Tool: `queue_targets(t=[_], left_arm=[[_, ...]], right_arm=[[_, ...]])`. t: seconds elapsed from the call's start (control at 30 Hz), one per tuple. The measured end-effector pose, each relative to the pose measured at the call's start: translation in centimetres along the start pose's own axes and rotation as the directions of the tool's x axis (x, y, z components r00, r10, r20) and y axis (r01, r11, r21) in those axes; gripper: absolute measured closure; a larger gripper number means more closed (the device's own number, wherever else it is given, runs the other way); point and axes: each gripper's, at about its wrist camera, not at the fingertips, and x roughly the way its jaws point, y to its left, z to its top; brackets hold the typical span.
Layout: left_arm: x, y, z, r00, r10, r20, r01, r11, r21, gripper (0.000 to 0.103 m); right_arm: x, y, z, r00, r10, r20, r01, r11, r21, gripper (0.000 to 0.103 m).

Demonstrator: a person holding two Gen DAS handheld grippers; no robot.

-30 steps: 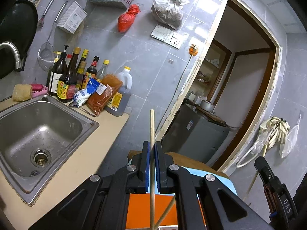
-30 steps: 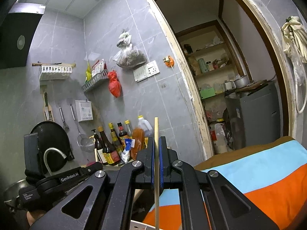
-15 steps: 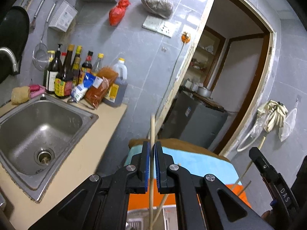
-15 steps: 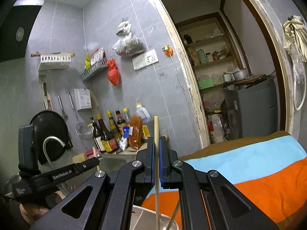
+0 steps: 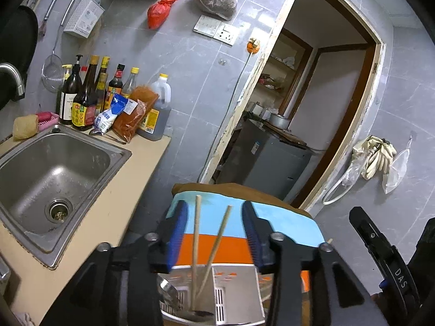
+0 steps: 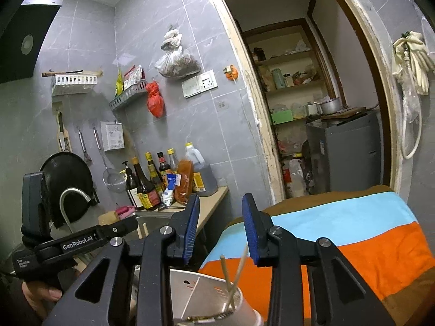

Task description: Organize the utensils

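Two chopsticks (image 5: 196,247) stand in the white utensil holder (image 5: 233,293), which sits at 6 o'clock in both wrist views, in front of the striped cloth (image 5: 217,244). The left tool (image 5: 214,233) has its jaws opening, spread to either side of both sticks with no pad touching them. The right tool (image 6: 220,228) is likewise opening, its jaws apart above the holder and nothing between them; the sticks' tips (image 6: 222,257) show just below its gap.

My worry is the lean of the sticks. One stands nearly upright, the other tilts toward 1 o'clock in the left wrist view, and both rest loosely. If either tool pulls away sideways rather than straight back, a blue pad (image 5: 176,233) could catch a stick and lever it out, or tip the light holder.

A spoon (image 5: 168,290) lies in the holder's compartment at 7 o'clock of the sticks. Whether the sticks share its compartment I cannot tell, so sorting may not be finished.

The surface (image 5: 103,217) with the sink (image 5: 54,174) lies at 9 o'clock, well apart.
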Motion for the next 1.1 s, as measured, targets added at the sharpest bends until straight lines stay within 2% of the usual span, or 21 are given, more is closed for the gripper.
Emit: queue_targets(t=[0.1,0.23,0.4,0.6,0.63,0.7,0.83,0.9,0.97,1.1], left_arm=[[-0.9,-1.0,0.0,1.000,-0.005,0.009,0.005,1.000,0.019,0.051],[-2.5,-2.9,-0.4,1.000,-0.009,0.022,0.008,0.999,0.054,0.038],[-4.7,-4.9,-1.5,1.000,-0.014,0.022,0.012,0.996,0.086,0.021],[-7.4,-7.8,-3.6,1.000,-0.014,0.010,0.013,0.992,0.123,0.009],[-7.8,-8.1,-4.0,1.000,-0.016,0.011,0.015,0.992,0.126,0.008],[-8.9,-9.1,-5.0,1.000,-0.013,0.013,0.012,0.991,0.131,0.005],[-11.0,-10.6,-7.1,1.000,0.000,0.014,-0.002,0.990,0.138,0.001],[-11.9,-11.2,-8.0,1.000,0.006,0.016,-0.008,0.989,0.149,0.001],[-12.9,-12.0,-9.1,1.000,0.014,0.020,-0.018,0.985,0.171,0.001],[-14.9,-13.3,-10.9,1.000,0.014,0.021,-0.018,0.979,0.203,0.001]], right_arm=[[-1.6,-0.5,0.2,1.000,-0.021,0.003,0.021,1.000,-0.002,0.064],[-4.0,-1.5,0.7,0.999,-0.052,0.003,0.052,0.999,0.000,0.059],[-7.0,-3.1,0.7,0.996,-0.087,-0.018,0.087,0.996,0.000,0.047],[-11.2,-5.0,0.6,0.991,-0.122,-0.047,0.122,0.992,-0.016,0.033],[-12.0,-5.3,0.6,0.991,-0.127,-0.050,0.127,0.992,-0.019,0.032],[-13.7,-6.0,0.5,0.989,-0.139,-0.057,0.137,0.990,-0.027,0.021],[-17.2,-7.3,0.1,0.984,-0.164,-0.073,0.161,0.986,-0.049,0.013],[-18.8,-7.9,0.0,0.979,-0.185,-0.083,0.180,0.982,-0.063,0.006],[-20.4,-8.2,-0.2,0.974,-0.207,-0.090,0.200,0.976,-0.083,0.002],[-23.2,-8.6,-0.6,0.966,-0.233,-0.113,0.221,0.969,-0.107,0.002]])
